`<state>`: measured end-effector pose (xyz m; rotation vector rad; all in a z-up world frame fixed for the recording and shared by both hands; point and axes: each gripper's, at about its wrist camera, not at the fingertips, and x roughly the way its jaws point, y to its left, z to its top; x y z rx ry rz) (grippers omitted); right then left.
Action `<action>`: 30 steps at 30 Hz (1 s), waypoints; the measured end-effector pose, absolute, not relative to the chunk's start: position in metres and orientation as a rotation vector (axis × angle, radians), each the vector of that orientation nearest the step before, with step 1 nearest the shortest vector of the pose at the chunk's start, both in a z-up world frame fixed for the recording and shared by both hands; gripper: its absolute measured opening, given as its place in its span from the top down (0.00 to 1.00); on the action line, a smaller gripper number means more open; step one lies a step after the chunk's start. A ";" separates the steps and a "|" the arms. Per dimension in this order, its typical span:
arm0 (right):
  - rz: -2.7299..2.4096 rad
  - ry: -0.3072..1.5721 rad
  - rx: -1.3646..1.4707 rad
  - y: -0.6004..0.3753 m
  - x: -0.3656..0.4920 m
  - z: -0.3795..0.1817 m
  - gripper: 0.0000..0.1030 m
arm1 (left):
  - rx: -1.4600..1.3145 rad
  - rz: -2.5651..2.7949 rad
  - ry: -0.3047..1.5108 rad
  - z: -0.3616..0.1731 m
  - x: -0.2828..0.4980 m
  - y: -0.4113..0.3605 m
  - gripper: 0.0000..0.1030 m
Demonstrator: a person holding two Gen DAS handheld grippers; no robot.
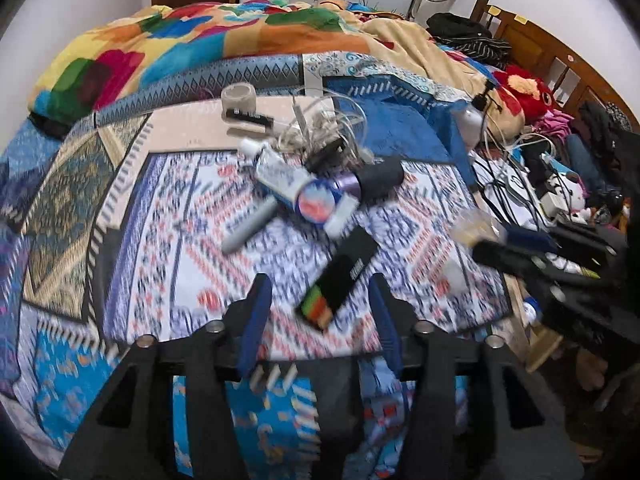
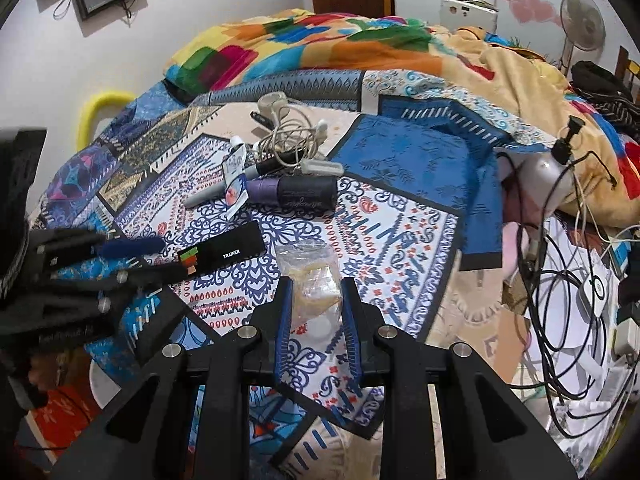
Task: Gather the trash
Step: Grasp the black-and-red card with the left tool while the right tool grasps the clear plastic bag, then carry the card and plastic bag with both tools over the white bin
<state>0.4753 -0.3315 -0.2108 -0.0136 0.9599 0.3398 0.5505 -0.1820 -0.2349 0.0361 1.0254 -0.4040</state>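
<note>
Right gripper [image 2: 314,300] is clamped on a crumpled clear plastic bag [image 2: 310,276] with some pale scraps inside; pads press both sides of it, bag sits just above the bedspread [image 2: 400,240], near edge of the bed. In the left wrist view the same bag [image 1: 476,226] shows at far right on the tips of the right gripper [image 1: 502,246]. Left gripper [image 1: 320,308] is about half open and holds nothing; black box [image 1: 340,276] lies on the cloth between and just beyond its fingers, not touched. That box [image 2: 224,254] reads TRAINER in the right view, just left of the bag. Further off sits a small heap: tube [image 1: 280,176], dark roll [image 1: 380,178], grey marker [image 1: 250,228], tangled white cable [image 1: 320,128]. Step in hand looks like first pickup done on the right, left lining up on the box. No bin visible in either view, so can't say where the drop goes. Next move, my read: carry the bag off without crushing it loose, it's light and slippery; left needs to come down square over the box's narrow width and close. Left view is motion-blurred, so alignment there is uncertain
</note>
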 end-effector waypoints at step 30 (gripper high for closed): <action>0.281 0.922 0.044 -0.360 0.441 -0.176 0.79 | 0.049 -0.404 1.025 -0.204 0.509 -0.215 0.98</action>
